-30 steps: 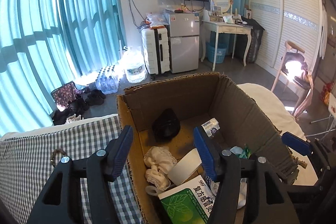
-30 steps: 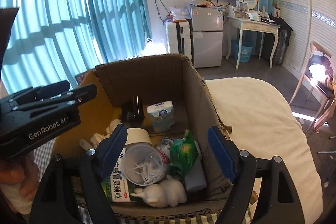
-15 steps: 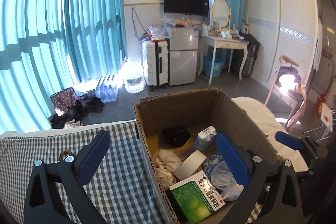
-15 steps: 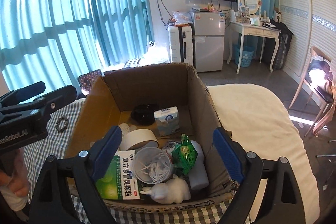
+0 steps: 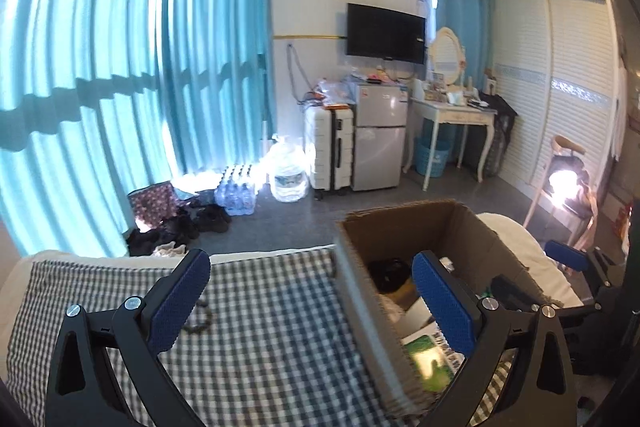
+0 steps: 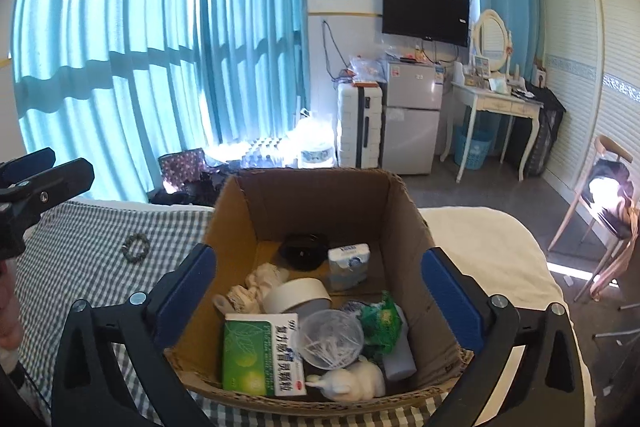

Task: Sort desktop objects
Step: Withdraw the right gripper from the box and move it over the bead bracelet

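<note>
2 handheld grippers hover above a bed draped in a checked cloth (image 6: 80, 247). The left gripper (image 5: 312, 301), tilted downward, has its jaws spread wide with nothing between them, straddling the near-left wall of a cardboard box (image 6: 236, 227). The right gripper (image 6: 320, 293), also angled down over the box, is opening its jaws, nothing gripped. Inside the box, a green-and-white medicine carton (image 6: 260, 355) lies flat, long axis toward the camera, beside a tape roll (image 6: 296, 293), a clear cup (image 6: 332, 337) and a white figurine (image 6: 352, 381). A beaded bracelet (image 6: 135, 247) rests on the cloth, left of the box.
</note>
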Demonstrator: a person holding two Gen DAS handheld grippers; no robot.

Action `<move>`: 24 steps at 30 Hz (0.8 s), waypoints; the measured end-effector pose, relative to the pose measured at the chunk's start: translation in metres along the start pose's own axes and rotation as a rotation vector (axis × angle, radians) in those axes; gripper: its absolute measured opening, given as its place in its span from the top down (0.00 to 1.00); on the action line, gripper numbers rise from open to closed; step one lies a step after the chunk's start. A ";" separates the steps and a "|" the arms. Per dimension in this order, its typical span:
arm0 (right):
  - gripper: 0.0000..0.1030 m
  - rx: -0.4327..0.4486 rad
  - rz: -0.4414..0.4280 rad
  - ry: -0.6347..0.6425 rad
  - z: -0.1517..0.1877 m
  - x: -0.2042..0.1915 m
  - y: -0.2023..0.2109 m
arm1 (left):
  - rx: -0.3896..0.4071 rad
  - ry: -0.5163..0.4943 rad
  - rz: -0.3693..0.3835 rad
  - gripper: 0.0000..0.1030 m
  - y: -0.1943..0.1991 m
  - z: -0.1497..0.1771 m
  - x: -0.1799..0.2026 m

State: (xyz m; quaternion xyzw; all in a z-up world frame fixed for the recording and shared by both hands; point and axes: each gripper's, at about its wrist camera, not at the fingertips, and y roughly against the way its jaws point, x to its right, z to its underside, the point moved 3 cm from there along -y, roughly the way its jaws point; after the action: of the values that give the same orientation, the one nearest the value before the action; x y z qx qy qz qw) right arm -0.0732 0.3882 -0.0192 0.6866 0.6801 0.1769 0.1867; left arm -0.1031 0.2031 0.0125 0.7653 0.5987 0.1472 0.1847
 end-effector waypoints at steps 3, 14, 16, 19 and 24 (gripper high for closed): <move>0.00 0.000 -0.013 0.019 -0.001 -0.015 -0.001 | 0.007 0.036 -0.013 0.00 0.008 -0.001 -0.020; 0.00 0.033 -0.024 -0.007 -0.008 -0.058 -0.004 | 0.017 0.049 -0.080 0.00 0.020 0.008 -0.076; 0.00 0.036 -0.035 -0.016 -0.008 -0.064 -0.003 | 0.013 0.053 -0.093 0.00 0.019 0.011 -0.086; 0.00 0.040 -0.048 -0.030 -0.010 -0.072 -0.003 | -0.004 0.058 -0.113 0.00 0.016 0.017 -0.102; 0.00 0.049 -0.052 -0.034 -0.011 -0.089 -0.005 | -0.013 0.068 -0.149 0.00 0.014 0.026 -0.127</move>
State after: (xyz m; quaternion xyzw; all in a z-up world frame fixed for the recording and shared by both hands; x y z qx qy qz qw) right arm -0.0845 0.2992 -0.0113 0.6760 0.6984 0.1436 0.1858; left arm -0.1101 0.0739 -0.0048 0.7118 0.6591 0.1628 0.1799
